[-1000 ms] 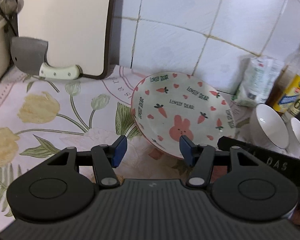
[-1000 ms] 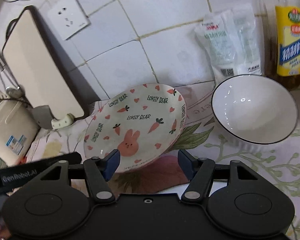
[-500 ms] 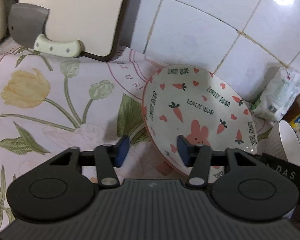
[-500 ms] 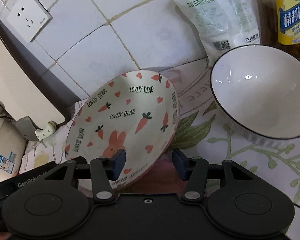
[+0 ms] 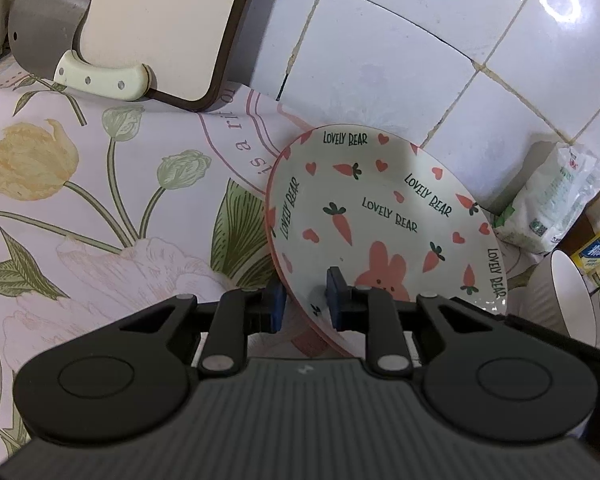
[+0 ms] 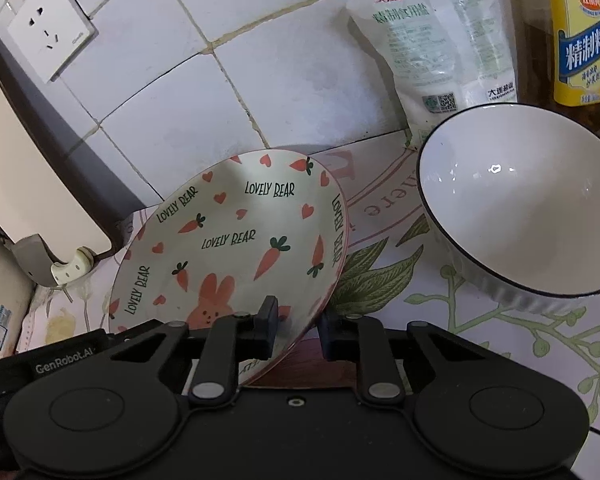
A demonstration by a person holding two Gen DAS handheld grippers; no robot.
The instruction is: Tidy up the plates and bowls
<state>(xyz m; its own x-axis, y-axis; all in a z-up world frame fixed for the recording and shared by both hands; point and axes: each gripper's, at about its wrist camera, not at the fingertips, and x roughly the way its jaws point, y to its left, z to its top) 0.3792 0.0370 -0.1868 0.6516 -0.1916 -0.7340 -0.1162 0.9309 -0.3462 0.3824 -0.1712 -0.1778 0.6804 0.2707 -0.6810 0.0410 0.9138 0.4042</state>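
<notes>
A white plate printed with carrots, hearts and a pink rabbit stands tilted near the tiled wall; it also shows in the right wrist view. My left gripper is shut on the plate's near left rim, one blue pad on each face. My right gripper is shut on the plate's near right rim. A white bowl with a dark rim stands on the counter to the right of the plate; its edge shows in the left wrist view.
A cutting board and a cleaver lean at the wall to the left. A white bag and a yellow-labelled bottle stand at the back right. A wall socket is above. The counter has a floral cloth.
Both grippers moved in towards the plate and closed on its near rim from either side. The plate now looks larger and nearer in both views.
</notes>
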